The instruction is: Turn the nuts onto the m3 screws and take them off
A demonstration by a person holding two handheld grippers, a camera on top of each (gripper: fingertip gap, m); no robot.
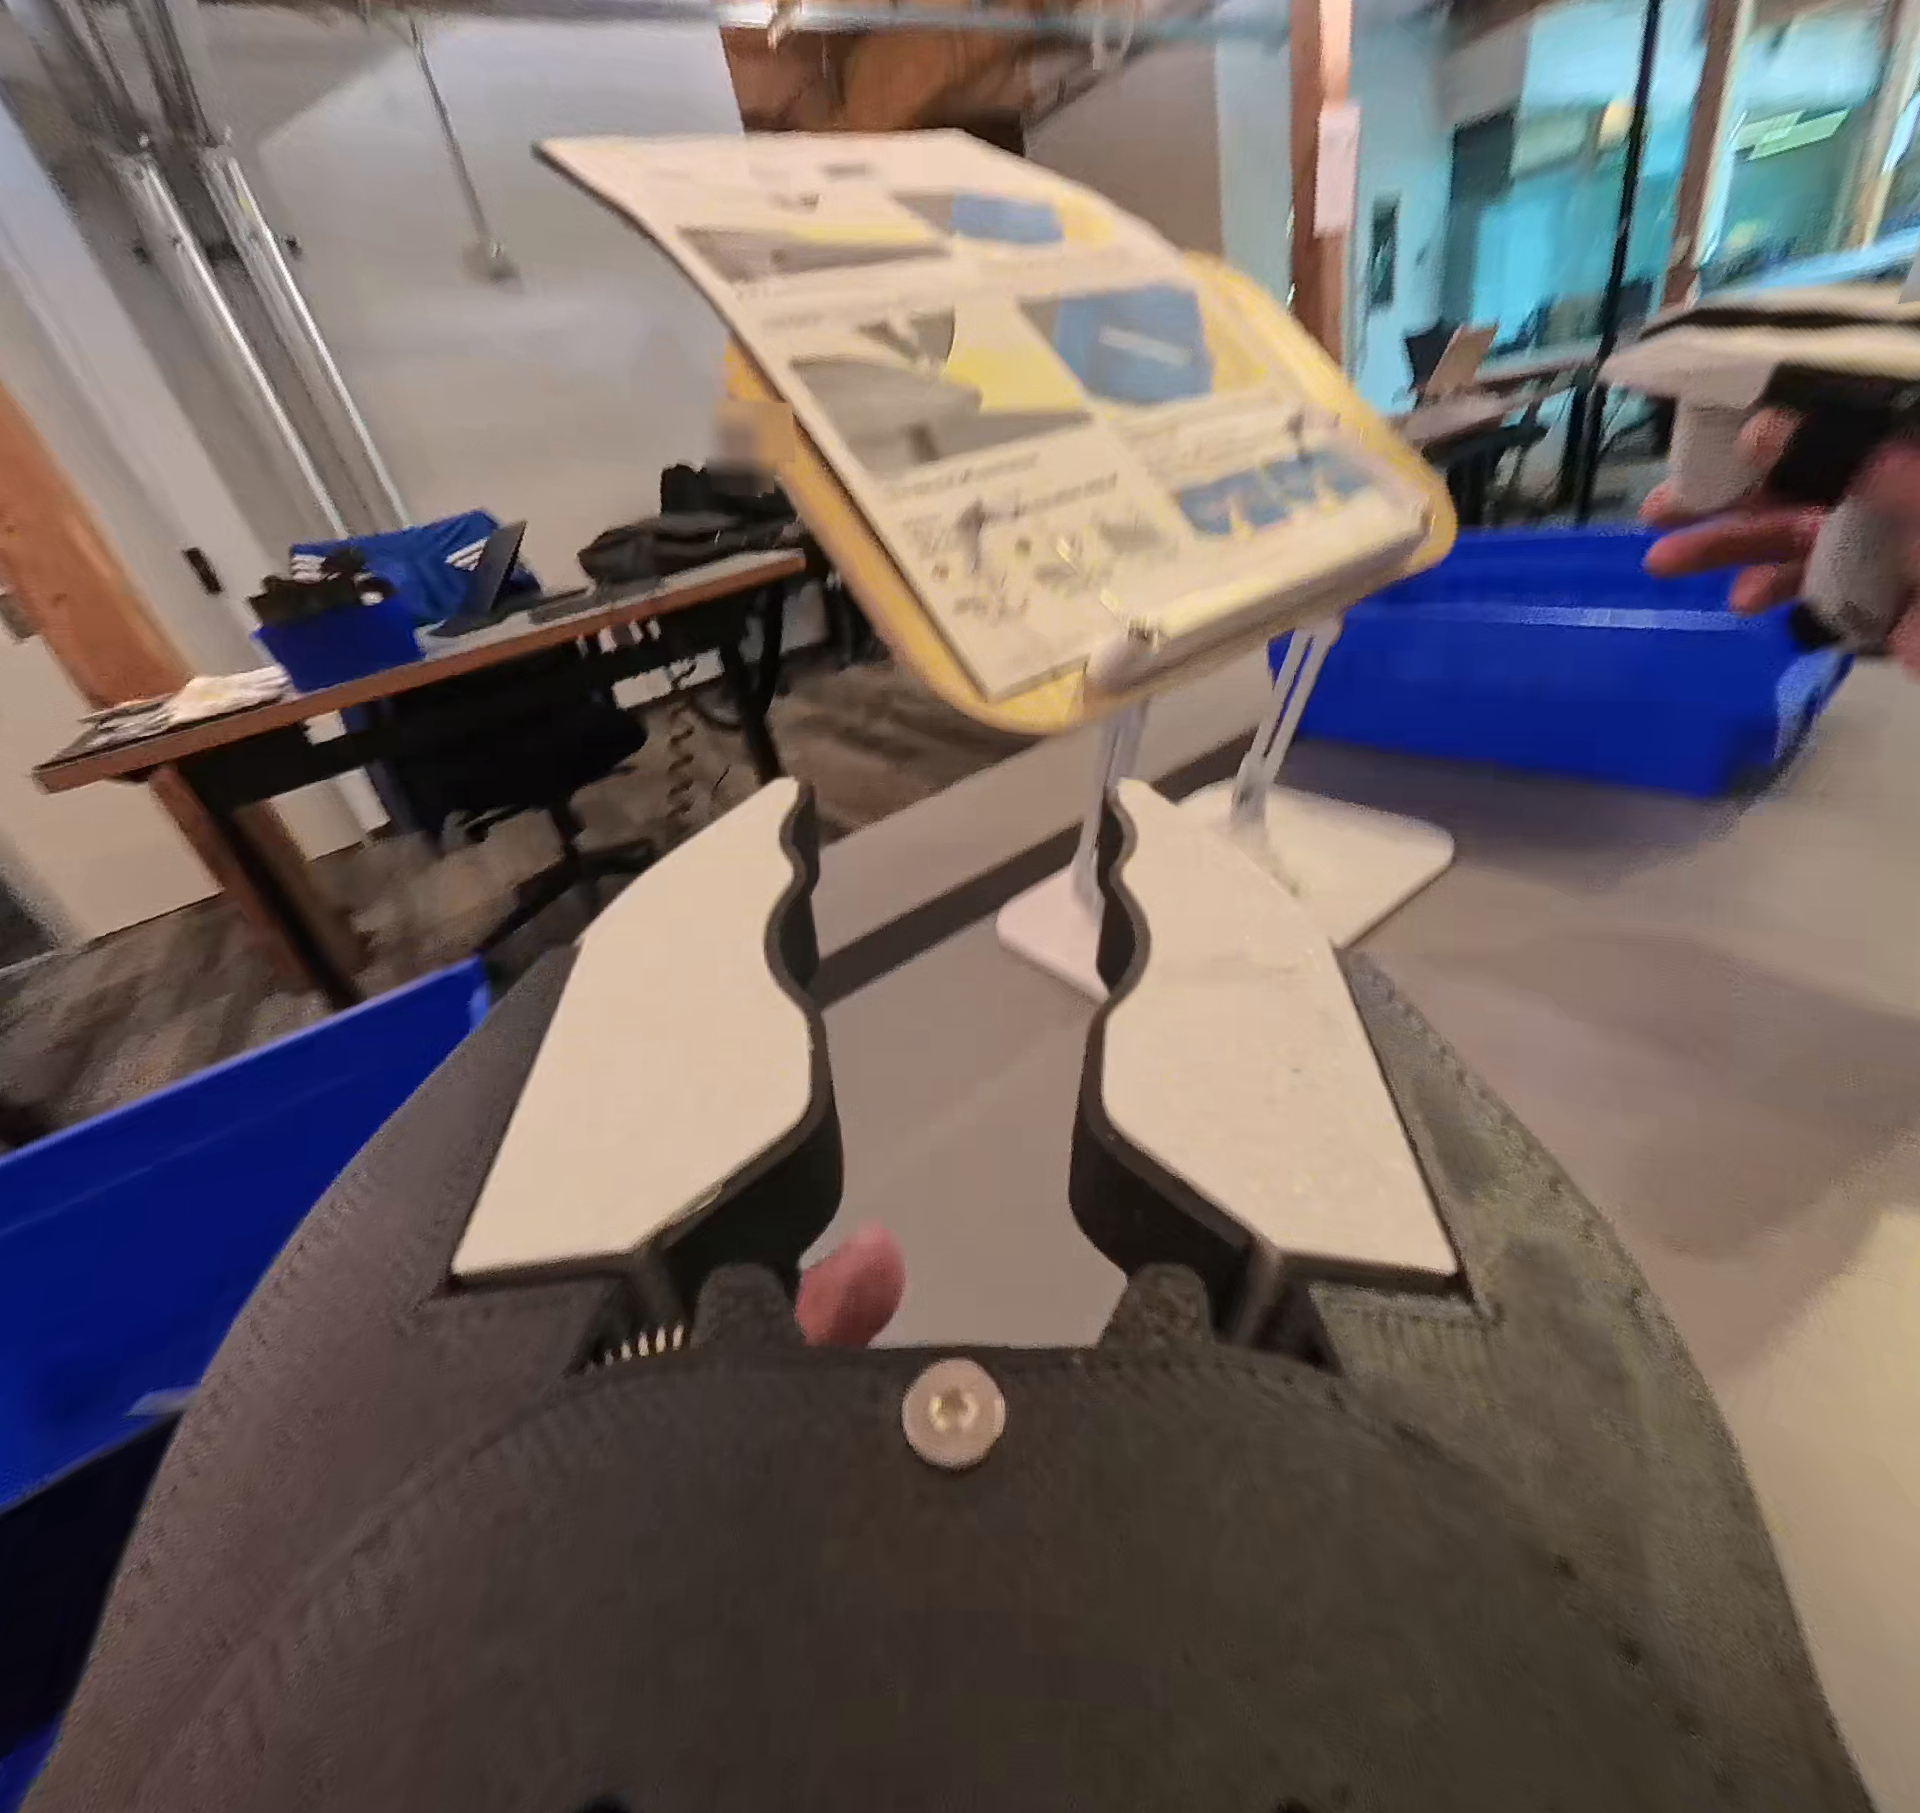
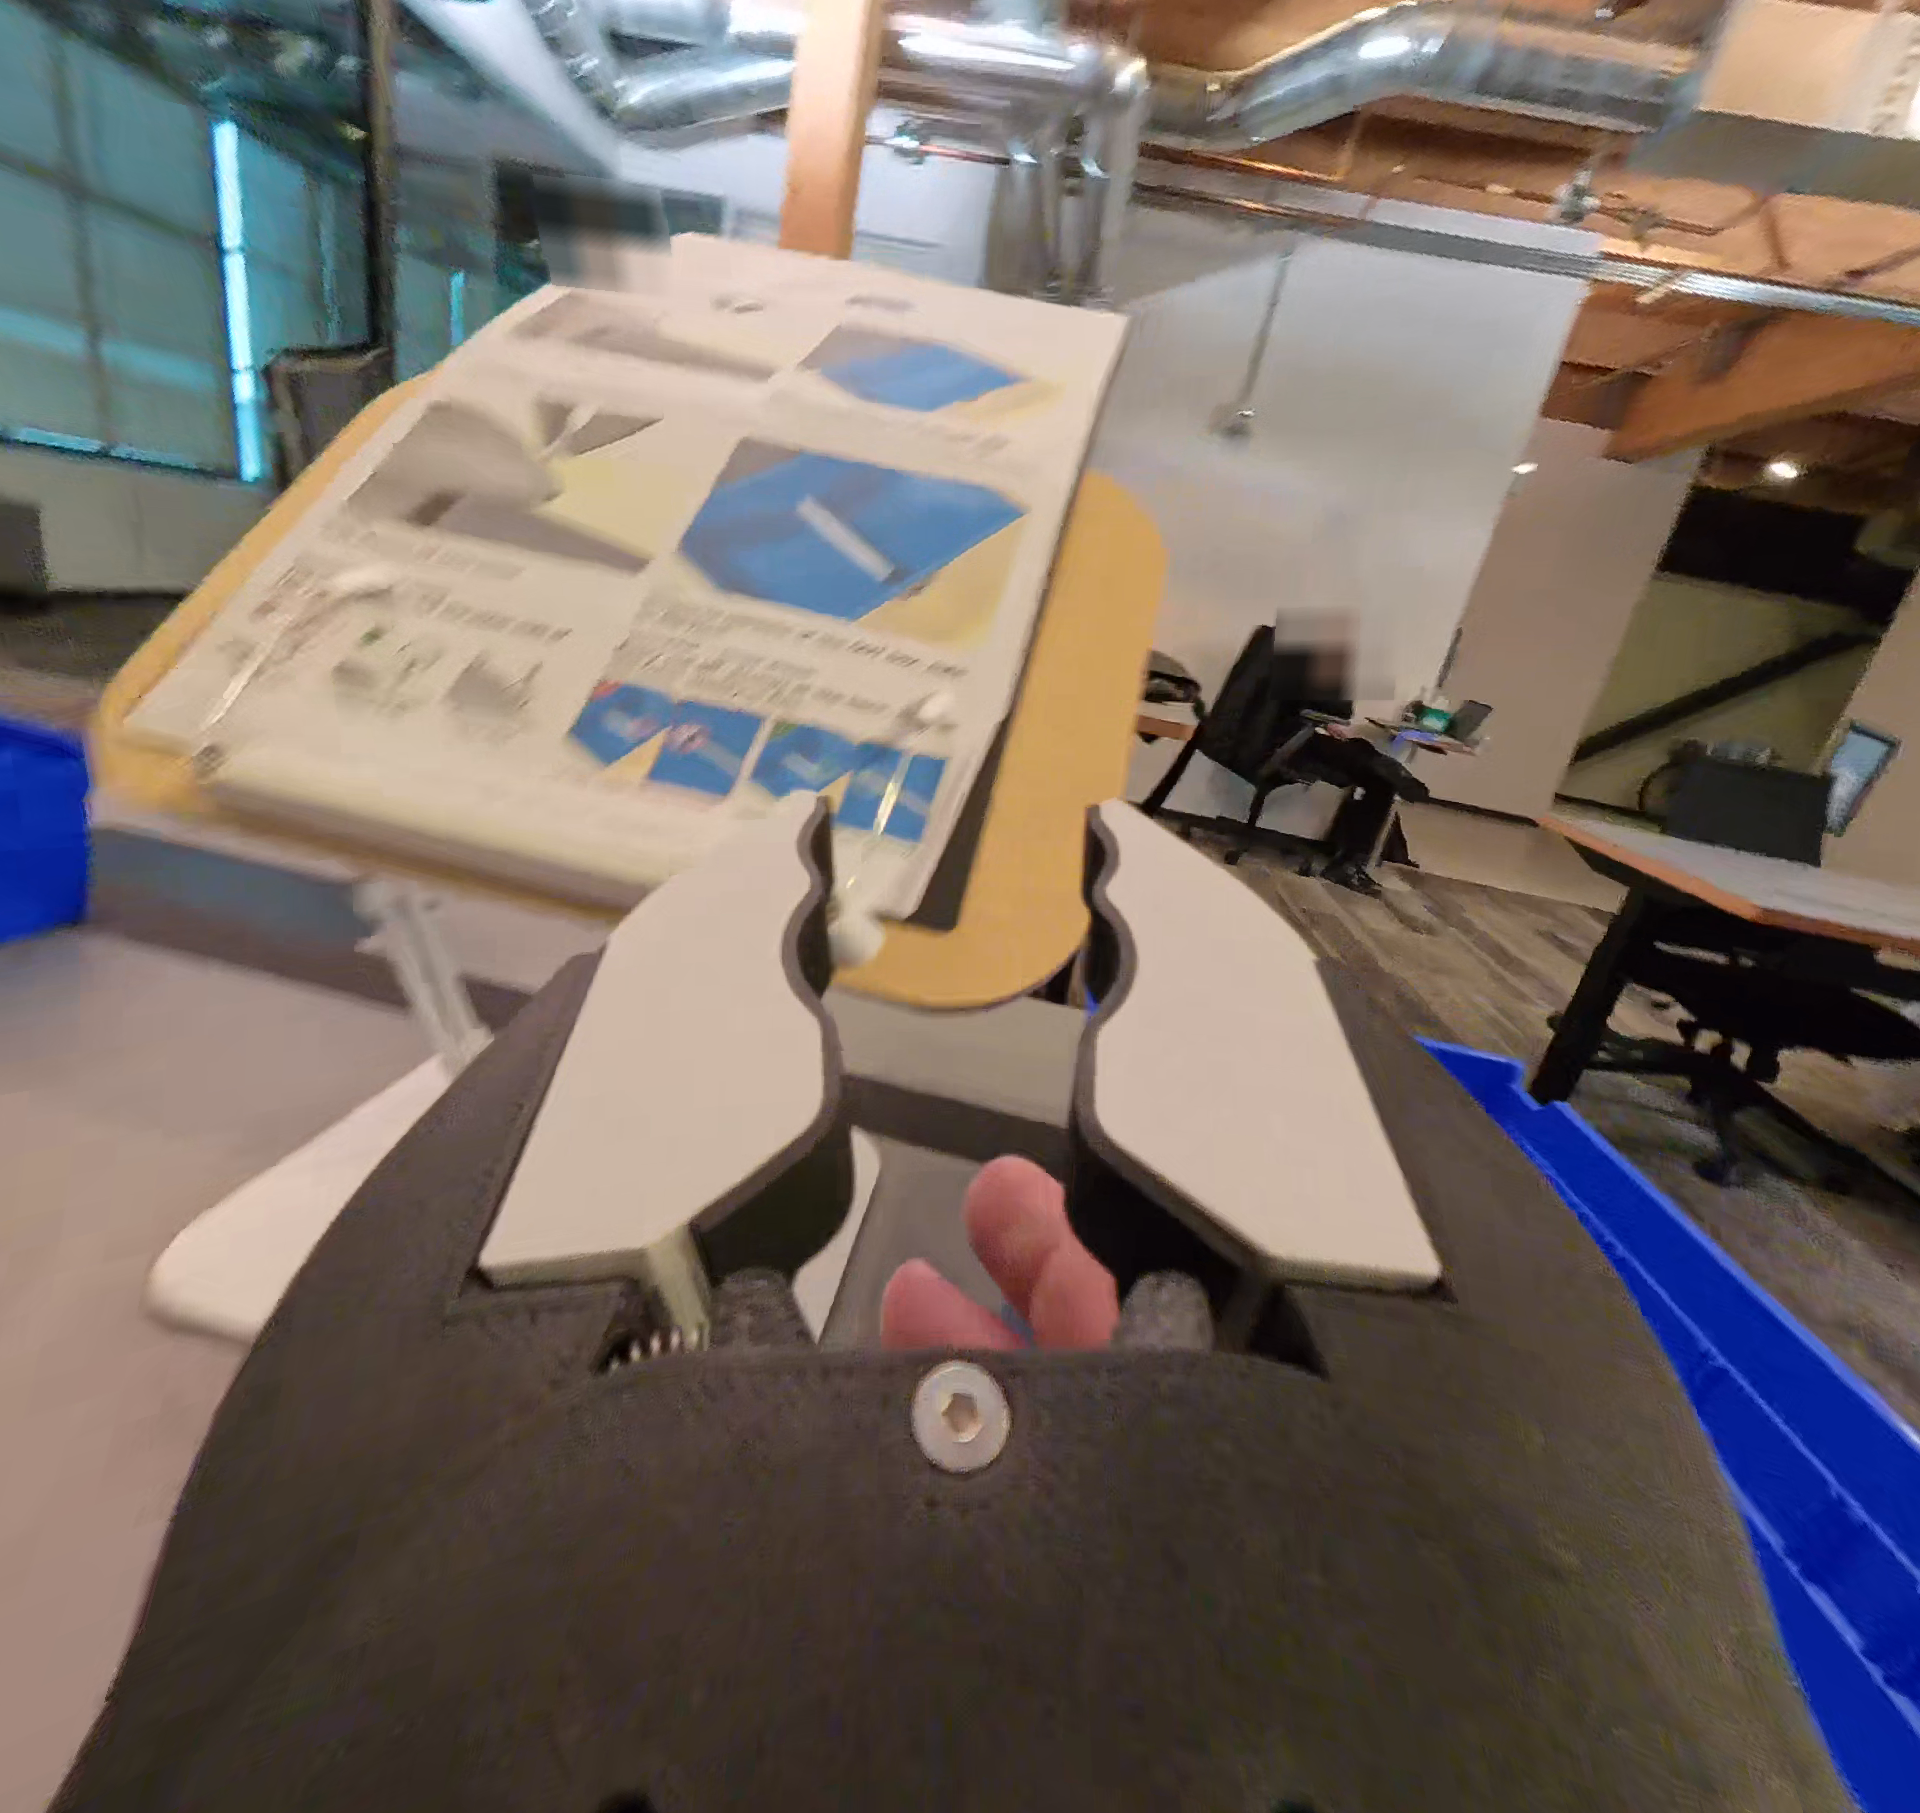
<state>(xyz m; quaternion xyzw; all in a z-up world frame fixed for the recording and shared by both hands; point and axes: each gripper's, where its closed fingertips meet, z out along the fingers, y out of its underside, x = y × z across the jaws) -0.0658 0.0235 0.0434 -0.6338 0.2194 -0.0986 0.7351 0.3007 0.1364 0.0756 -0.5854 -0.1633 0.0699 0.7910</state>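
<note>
No nuts or screws show in either view. My left gripper [image 1: 961, 818] is open and empty, raised above the grey table [image 1: 1558, 1036] and pointing at a tilted stand [image 1: 1226, 828] that holds a printed instruction sheet [image 1: 997, 392]. My right gripper [image 2: 956, 838] is open and empty, also raised and facing the same sheet [image 2: 665, 558] from its other side. The right gripper and the hand holding it show at the far right of the left wrist view [image 1: 1829, 516]. Both views are motion-blurred.
A blue bin [image 1: 1558, 662] stands behind the stand at the right, another blue bin [image 1: 208, 1223] at the left table edge. A blue bin [image 2: 1704, 1348] lies along the right in the right wrist view. Desks, chairs and a seated person [image 2: 1340, 776] are in the background. Tip to tip, the grippers are about 40 centimetres apart.
</note>
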